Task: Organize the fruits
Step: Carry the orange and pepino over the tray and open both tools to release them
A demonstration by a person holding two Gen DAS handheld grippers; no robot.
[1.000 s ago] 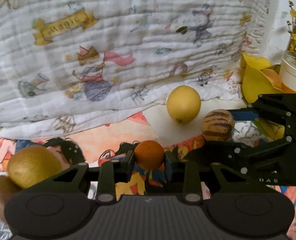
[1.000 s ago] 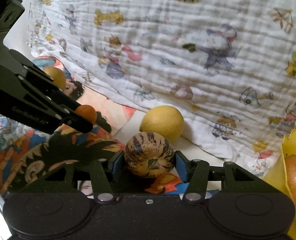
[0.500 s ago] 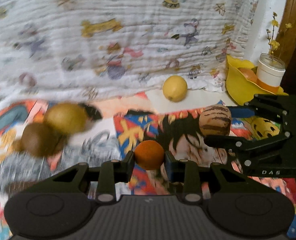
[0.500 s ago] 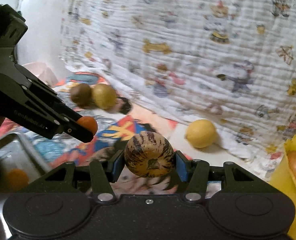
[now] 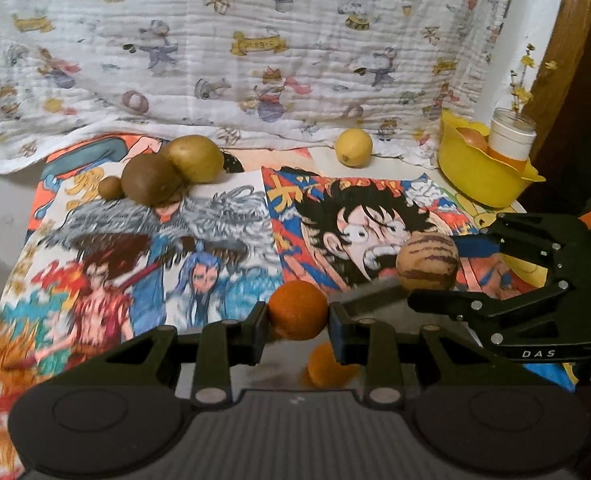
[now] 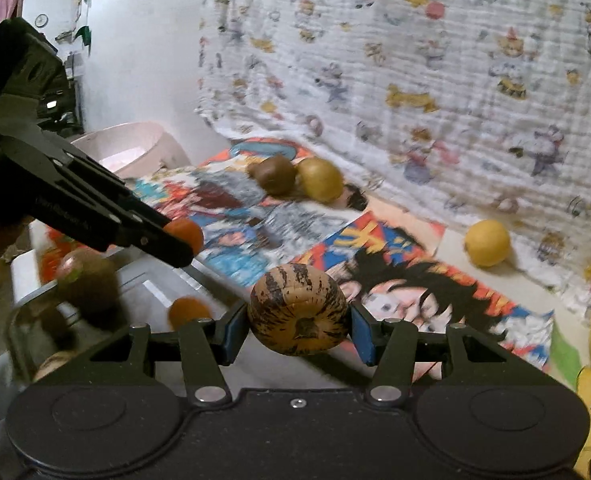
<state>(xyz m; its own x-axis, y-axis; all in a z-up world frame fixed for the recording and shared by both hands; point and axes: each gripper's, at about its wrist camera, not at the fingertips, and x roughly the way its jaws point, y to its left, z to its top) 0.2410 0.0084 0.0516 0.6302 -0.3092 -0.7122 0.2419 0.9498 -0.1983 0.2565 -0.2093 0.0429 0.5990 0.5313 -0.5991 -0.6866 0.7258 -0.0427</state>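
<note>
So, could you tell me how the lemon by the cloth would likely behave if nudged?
The lemon looks round and sits alone on flat surface, so it would probably roll. The cloth behind may stop it. Its rind looks firm, likely not fragile.

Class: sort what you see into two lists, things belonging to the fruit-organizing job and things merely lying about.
Job: orange in left gripper; striped fruit in right gripper; lemon; brown fruits.
Lying about: cartoon posters; printed cloth; white cup.

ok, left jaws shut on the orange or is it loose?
Shut on it. The left gripper pinches the small orange between both blue pads, lifted off the poster.
</note>
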